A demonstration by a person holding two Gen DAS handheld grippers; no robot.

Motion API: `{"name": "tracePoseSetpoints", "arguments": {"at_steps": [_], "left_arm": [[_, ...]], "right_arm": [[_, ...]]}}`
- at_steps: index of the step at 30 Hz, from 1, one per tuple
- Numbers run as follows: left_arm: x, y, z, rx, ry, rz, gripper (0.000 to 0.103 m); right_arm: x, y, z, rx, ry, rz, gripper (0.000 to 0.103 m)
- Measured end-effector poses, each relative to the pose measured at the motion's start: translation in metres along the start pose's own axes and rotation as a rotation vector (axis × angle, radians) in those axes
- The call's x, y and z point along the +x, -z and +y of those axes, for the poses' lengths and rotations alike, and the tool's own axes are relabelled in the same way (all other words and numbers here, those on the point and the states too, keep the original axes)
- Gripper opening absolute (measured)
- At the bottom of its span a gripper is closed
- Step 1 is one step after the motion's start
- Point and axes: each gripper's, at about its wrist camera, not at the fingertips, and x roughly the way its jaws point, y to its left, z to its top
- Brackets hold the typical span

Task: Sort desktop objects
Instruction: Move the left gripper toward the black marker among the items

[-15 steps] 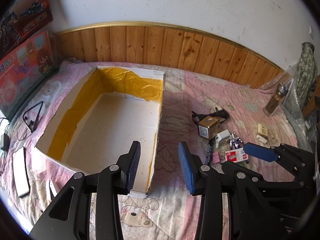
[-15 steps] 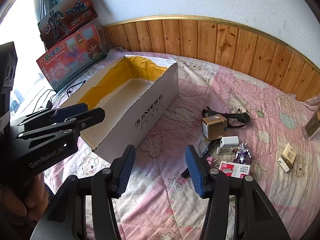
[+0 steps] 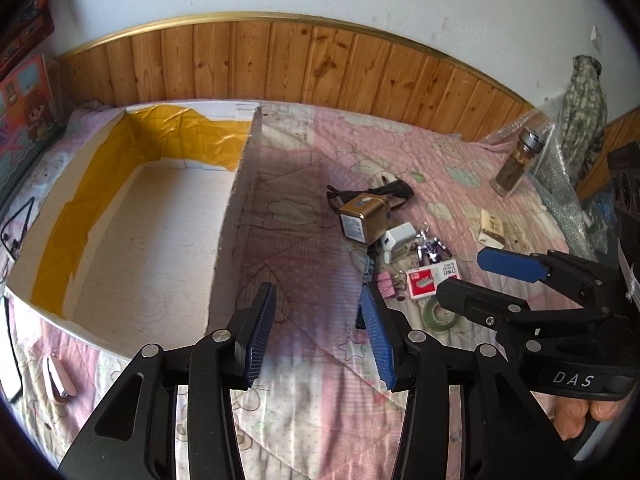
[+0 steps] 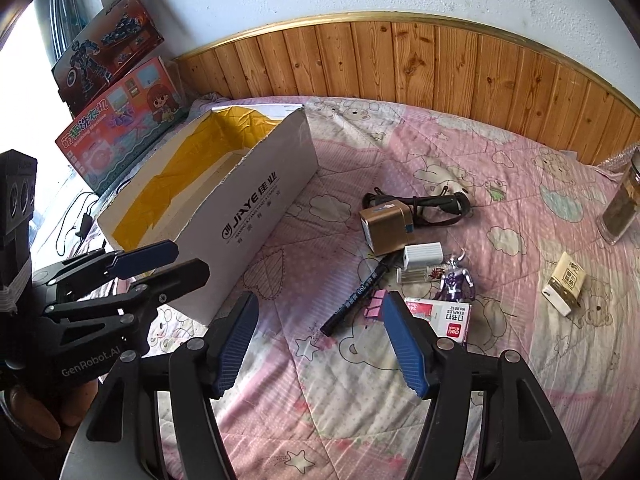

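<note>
Jaws gaping wide and empty on both our left gripper (image 3: 316,336) and right gripper (image 4: 320,340), we are hovering near the marker pen (image 4: 362,292) at twelve o'clock, risking snagging the crowded staple box (image 4: 444,314), with the carton (image 4: 240,200) waiting at ten o'clock.

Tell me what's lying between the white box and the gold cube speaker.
Nothing: in the right wrist view, only bare pink quilt separates the white box from the gold cube speaker.
</note>
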Motion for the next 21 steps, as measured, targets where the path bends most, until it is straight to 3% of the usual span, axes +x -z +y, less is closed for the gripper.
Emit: {"name": "tracePoseSetpoints", "arguments": {"at_steps": [12,17,21], "left_arm": [[0.057,0.009,-0.033,0.065,0.067,0.116,0.047],[0.089,0.007,-0.041,0.076,0.082,0.167,0.047],[0.116,0.01,-0.046,0.084,0.083,0.213,0.047]], "right_arm": [[0.007,0.016,-0.093,0.193,0.034,0.034,0.067],[0.021,0.03,-0.122,0.269,-0.02,0.097,0.067],[0.037,0.041,-0.122,0.241,-0.056,0.159,0.062]]}}
